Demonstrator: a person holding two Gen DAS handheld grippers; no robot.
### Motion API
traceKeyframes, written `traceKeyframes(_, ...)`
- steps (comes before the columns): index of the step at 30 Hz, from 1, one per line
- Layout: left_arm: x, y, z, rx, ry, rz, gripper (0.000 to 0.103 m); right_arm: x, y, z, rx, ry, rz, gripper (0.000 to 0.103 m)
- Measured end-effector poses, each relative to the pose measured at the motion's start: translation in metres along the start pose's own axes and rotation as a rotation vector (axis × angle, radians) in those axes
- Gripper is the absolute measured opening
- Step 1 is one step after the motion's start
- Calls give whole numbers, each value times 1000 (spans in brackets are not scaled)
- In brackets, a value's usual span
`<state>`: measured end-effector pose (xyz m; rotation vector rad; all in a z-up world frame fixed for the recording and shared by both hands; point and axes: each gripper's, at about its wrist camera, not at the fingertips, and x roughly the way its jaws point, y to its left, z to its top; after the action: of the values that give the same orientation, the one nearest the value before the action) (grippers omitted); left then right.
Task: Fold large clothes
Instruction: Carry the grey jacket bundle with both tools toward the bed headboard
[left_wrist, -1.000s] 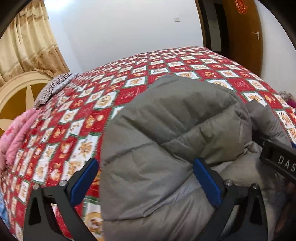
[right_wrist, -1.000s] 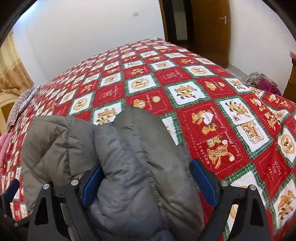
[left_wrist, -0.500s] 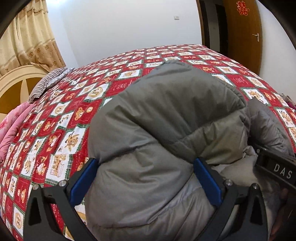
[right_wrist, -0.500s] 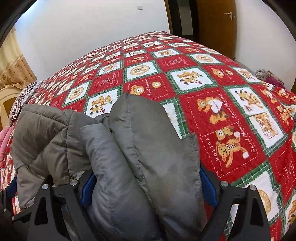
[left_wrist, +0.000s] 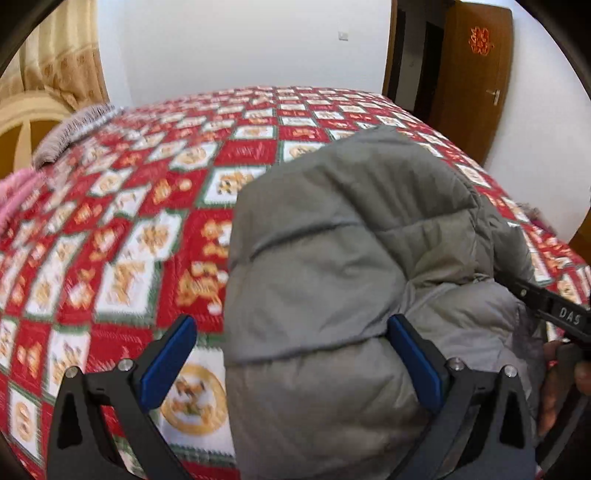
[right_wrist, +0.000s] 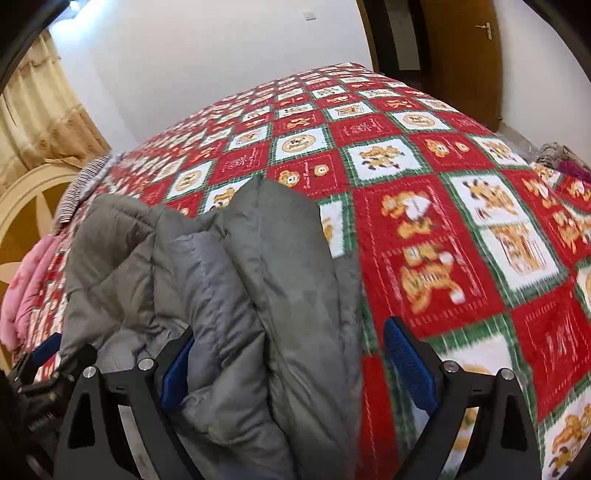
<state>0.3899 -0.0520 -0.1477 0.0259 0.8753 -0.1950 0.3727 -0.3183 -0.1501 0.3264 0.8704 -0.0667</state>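
Two claws, one garment, one bed; entries run left to right.

1. Headboard (left_wrist: 22, 122), cream, curved, with a curtain (left_wrist: 55, 48) behind it. A pink cloth (left_wrist: 14, 199) and a striped pillow (left_wrist: 70, 133) lie at that end, well apart from the work and playing no part in it.

2. Bed quilt (left_wrist: 122, 236), red and white squares with bear prints. It serves as the folding surface: broad, flat and soft, so the bulky garment can be laid down on it.

3. Left claw (left_wrist: 291, 363). Jaws spread wide, blue pads (left_wrist: 170, 360) on either side. The left pad stands over bare quilt; the right pad lies against the coat. Nothing is visibly pinched; the padded bulk appears to rest between and over the jaws, which suits carrying a thick bundle from below.

4. Grey puffer coat (left_wrist: 343, 258), the task's thing. Bunched into a rounded, doubled-over mass at the near edge of the bed, spanning both claws. By its look, a fold is partly made but not yet flattened.

5. Right claw (right_wrist: 291, 365). Jaws also spread; the coat's folded layers (right_wrist: 280, 280) drape between them, nearer the left pad, with quilt showing beside the right pad. Whether any layer is actually gripped cannot be told.

6. Wooden door (left_wrist: 476, 74), far right, behind the bed.
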Motion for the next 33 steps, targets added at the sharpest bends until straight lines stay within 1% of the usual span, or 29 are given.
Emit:
traceKeyframes(4, 19, 1, 1, -34, 58, -76, 103, 7, -14, -13, 56, 20, 53, 93)
traceKeyframes(5, 27, 3, 2, -55, 90, -124, 103, 8, -15, -15, 58, 10, 59, 93)
traceKeyframes(6, 31, 6, 3, -72, 108, -154, 103, 8, -14, -15, 51, 9, 60, 92)
traceKeyframes(7, 34, 8, 3, -86, 120, -189, 99, 9, -12, -15, 41, 13, 66, 84)
traceKeyframes(8, 35, 9, 3, -91, 125, -247, 85, 11, -11, -16, 35, 20, 95, 77)
traceKeyframes(9, 33, 8, 2, -85, 116, -261, 82, 11, -11, -16, 35, 27, 128, 62)
traceKeyframes(10, 29, 5, 1, -68, 100, -257, 72, 10, -10, -17, 38, 33, 163, 53)
traceKeyframes(11, 22, -1, -1, -31, 77, -247, 60, 9, -8, -18, 37, 37, 183, 47)
traceKeyframes(12, 15, -5, -2, -4, 57, -234, 54, 8, -7, -19, 42, 43, 207, 38)
traceKeyframes(13, 8, -8, -4, 18, 39, -219, 43, 5, -4, -21, 47, 39, 223, 32)
traceKeyframes(14, -3, -10, -5, 40, 17, -196, 35, 1, 2, -23, 34, 28, 223, 30)
traceKeyframes(15, -12, -10, -5, 51, 3, -180, 32, -3, 6, -24, 20, 21, 221, 26)
traceKeyframes(18, -44, -2, -9, 90, -55, -93, 30, -18, 25, -27, -4, 11, 249, 21)
traceKeyframes(20, -70, 12, -12, 94, -96, -36, 30, -26, 45, -26, -31, 3, 281, 20)
traceKeyframes(22, -87, 26, -15, 88, -126, 12, 29, -32, 67, -24, -55, -3, 320, 18)
traceKeyframes(24, -108, 46, -18, 70, -161, 63, 29, -35, 94, -21, -81, -4, 365, 18)
traceKeyframes(26, -125, 69, -21, 44, -178, 116, 28, -36, 127, -18, -111, 8, 419, 18)
traceKeyframes(28, -136, 92, -23, 10, -189, 153, 28, -36, 160, -18, -151, 19, 456, 18)
traceKeyframes(30, -145, 110, -28, -11, -197, 194, 28, -37, 201, -22, -208, 27, 490, 18)
traceKeyframes(31, -149, 120, -31, -25, -198, 209, 28, -37, 213, -24, -223, 31, 502, 18)
traceKeyframes(33, -153, 138, -38, -52, -194, 241, 28, -34, 248, -28, -266, 48, 529, 18)
